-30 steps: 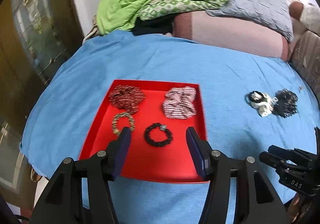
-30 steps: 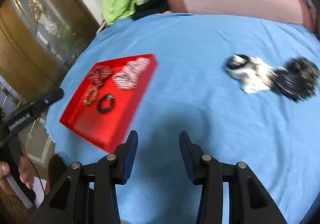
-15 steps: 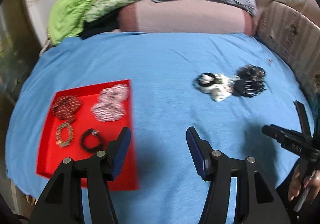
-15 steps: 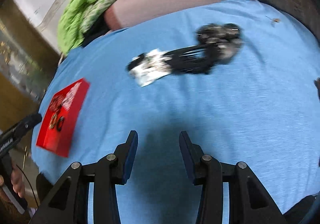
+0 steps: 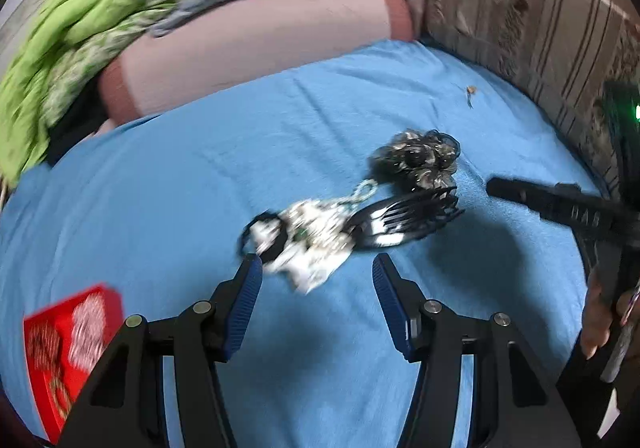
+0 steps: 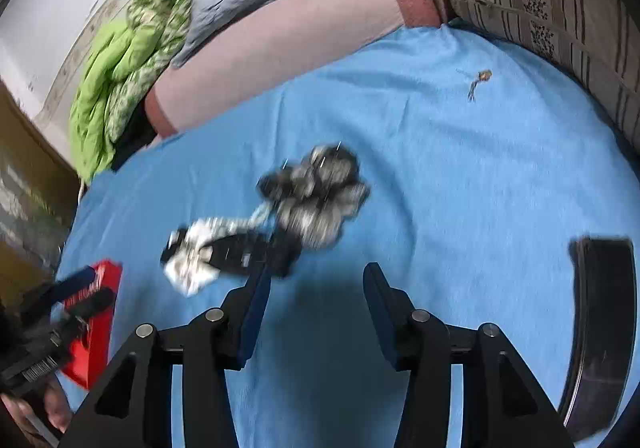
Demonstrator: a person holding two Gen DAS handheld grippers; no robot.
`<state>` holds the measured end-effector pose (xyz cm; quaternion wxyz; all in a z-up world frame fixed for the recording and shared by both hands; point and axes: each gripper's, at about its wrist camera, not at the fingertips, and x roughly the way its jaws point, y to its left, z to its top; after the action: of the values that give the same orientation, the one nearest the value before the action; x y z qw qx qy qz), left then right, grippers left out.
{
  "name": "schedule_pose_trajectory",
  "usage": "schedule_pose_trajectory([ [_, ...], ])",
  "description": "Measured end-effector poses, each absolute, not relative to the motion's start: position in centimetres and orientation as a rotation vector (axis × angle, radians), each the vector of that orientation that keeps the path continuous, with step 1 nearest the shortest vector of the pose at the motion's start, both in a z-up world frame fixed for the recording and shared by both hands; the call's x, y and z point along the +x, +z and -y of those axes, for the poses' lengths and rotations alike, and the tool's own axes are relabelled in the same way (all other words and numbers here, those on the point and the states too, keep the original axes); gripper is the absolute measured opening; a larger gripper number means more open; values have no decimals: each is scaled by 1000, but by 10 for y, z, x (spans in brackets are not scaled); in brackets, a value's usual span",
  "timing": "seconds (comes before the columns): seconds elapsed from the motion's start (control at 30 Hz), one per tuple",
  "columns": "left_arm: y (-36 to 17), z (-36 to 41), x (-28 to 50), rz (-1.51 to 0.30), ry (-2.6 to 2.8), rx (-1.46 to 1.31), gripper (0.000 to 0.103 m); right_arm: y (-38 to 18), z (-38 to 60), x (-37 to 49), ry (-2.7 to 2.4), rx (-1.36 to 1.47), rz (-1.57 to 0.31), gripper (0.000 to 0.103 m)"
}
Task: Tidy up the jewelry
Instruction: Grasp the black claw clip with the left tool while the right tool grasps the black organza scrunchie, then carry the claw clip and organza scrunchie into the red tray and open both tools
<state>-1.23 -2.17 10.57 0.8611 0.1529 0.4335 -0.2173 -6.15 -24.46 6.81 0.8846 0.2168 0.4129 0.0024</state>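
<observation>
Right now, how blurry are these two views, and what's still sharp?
Left wrist view: the white scrunchie is smeared, the black hair claw sharper, the left gripper crisp. Right wrist view: the whole pile streaks; the right gripper stays sharp.

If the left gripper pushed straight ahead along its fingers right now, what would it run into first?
Most likely the black-and-white scrunchie, lying on the blue sheet just beyond the open left gripper and slightly left of centre. The black claw clip sits behind it. Motion blur leaves depth uncertain.

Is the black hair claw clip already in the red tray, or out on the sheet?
Out. The black claw clip lies on the blue sheet, apart from the red tray.
</observation>
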Motion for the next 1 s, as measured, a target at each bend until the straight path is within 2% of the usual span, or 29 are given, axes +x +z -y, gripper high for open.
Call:
schedule_pose_trajectory([
  [0.2, 89, 70, 16, -899, -541, 445, 56, 59, 269, -19, 10, 517, -874, 55],
  [0.47, 62, 92, 35, -976, -666, 464, 56, 37, 281, 17, 36, 602, -905, 55],
  [0.53, 56, 96, 34, -1001, -695, 463, 50, 32, 278, 23, 49, 605, -914, 55],
  [0.6, 51, 99, 31, -1007, -691, 478, 27, 29, 274, 28, 63, 599, -922, 51],
  [0.67, 52, 99, 31, -1018, -685, 453, 19, 27, 271, 31, 74, 592, -934, 23],
  [0.7, 55, 98, 31, -1026, -697, 418, 11, 27, 269, 30, 75, 590, -934, 21],
  [0.73, 57, 96, 30, -1028, -702, 397, 11, 28, 268, 29, 73, 588, -929, 18],
  [0.8, 64, 92, 28, -1035, -703, 350, 0, 32, 268, 26, 75, 586, -926, 14],
  [1.0, 79, 80, 6, -1019, -701, 305, 0, 55, 267, 5, 73, 594, -874, 11],
])
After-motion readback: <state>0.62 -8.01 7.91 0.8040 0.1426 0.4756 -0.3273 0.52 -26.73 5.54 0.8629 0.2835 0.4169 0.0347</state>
